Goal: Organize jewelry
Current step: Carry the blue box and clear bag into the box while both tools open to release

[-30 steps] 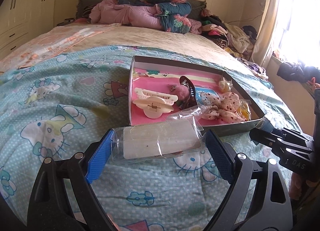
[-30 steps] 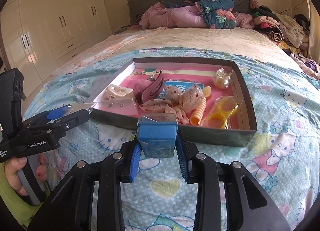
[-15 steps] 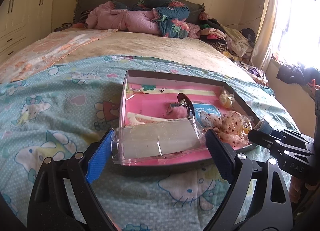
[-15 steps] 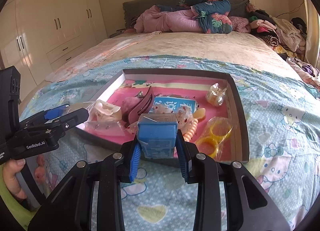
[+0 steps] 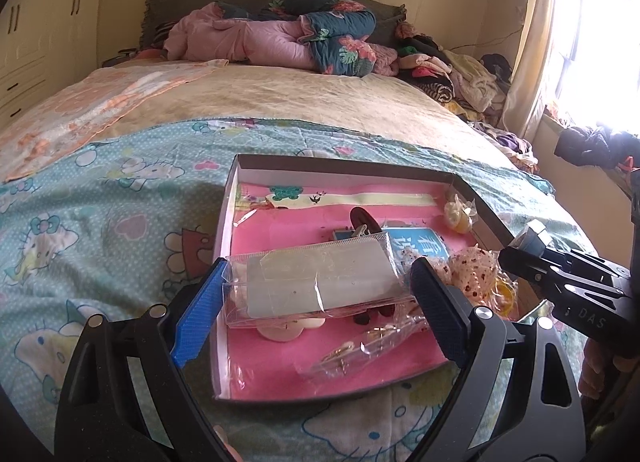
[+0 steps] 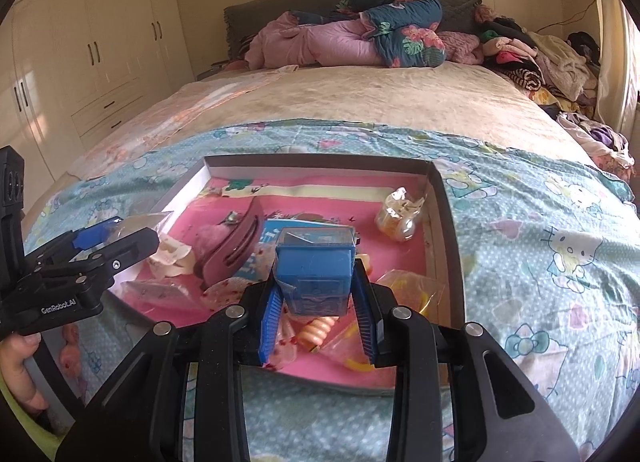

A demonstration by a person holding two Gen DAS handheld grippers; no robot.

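The left tool (image 5: 316, 294) is holding a clear plastic box (image 5: 316, 282) between its two blue pads, which are standing wide apart and pressing on the box ends. Inside this box a white insert is showing, but what it is carrying is hard to make out. The box is hanging over the near left part of the tray (image 5: 224, 222), which is lying on the bed cover (image 5: 100, 222) just in front of the tool.

The right tool (image 6: 318, 302) is gripping a small blue box (image 6: 314, 274) with its pads closed on the two sides. The clear lid of this box is reflecting light, so the contents are not visible. The blue box is hanging over the near middle of the tray (image 6: 448, 242).

Under the left tool, a clear bag with gold earrings (image 5: 360, 354) is lying on the pink tray floor, partly covered by the right pad. A white hair clip (image 5: 284, 330) is almost fully hidden below the clear box. Beyond the right tool a dark red hair clip (image 6: 232, 246) is leaning, and a small yellowish packet (image 6: 400, 214) is lying near the far right corner. The orange spiral item (image 6: 318, 328) and the yellow rings (image 6: 416, 290) are partly blocked by the tool fingers. At the left edge of the right view, a hand (image 6: 16, 366) is cut off by the picture border
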